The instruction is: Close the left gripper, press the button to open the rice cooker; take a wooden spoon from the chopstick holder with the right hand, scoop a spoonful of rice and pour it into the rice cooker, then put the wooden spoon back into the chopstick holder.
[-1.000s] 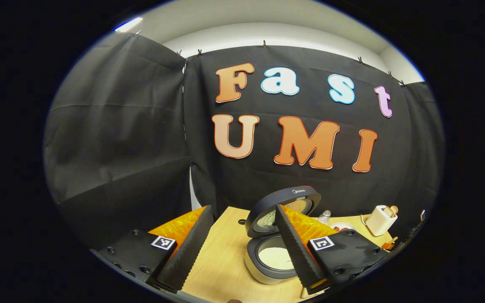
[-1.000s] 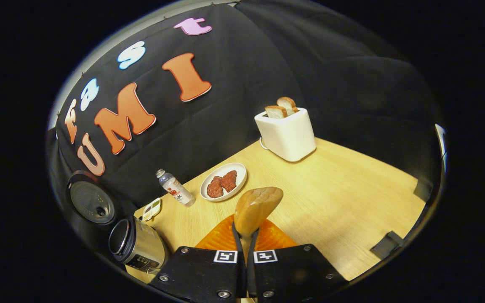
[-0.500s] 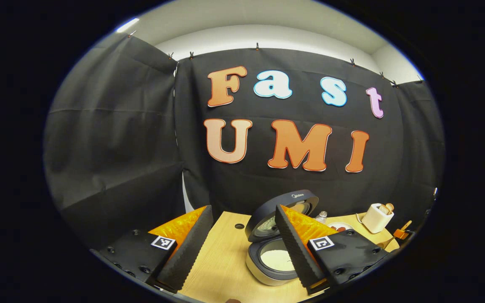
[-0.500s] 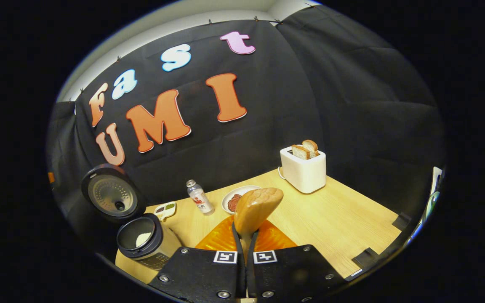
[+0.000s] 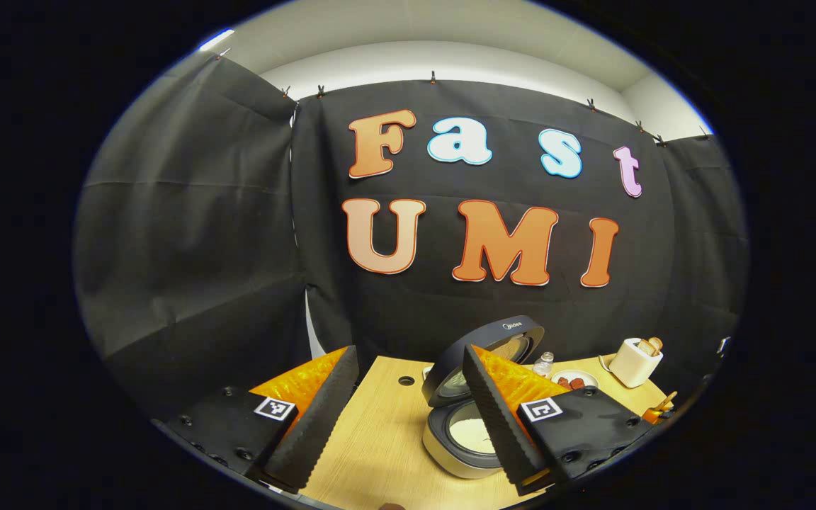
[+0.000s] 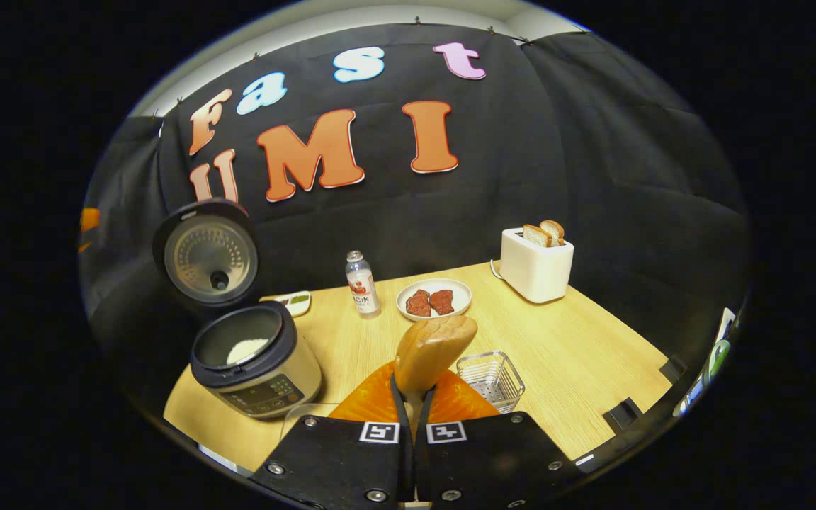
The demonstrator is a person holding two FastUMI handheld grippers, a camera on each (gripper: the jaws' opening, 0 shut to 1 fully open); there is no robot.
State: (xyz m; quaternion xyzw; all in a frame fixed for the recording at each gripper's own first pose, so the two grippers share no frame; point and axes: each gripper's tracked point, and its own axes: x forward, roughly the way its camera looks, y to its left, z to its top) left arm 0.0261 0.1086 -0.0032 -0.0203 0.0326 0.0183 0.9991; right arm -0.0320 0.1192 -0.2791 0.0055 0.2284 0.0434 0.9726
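Gripping the wooden spoon — right gripper above table.

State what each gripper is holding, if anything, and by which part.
The right gripper is shut on the wooden spoon, gripping its handle just below the bowl. The left gripper is open and holds nothing.

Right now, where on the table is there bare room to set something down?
Bare wood lies right of the wire basket, in front of the toaster. It's crowded between the rice cooker, bottle and plate.
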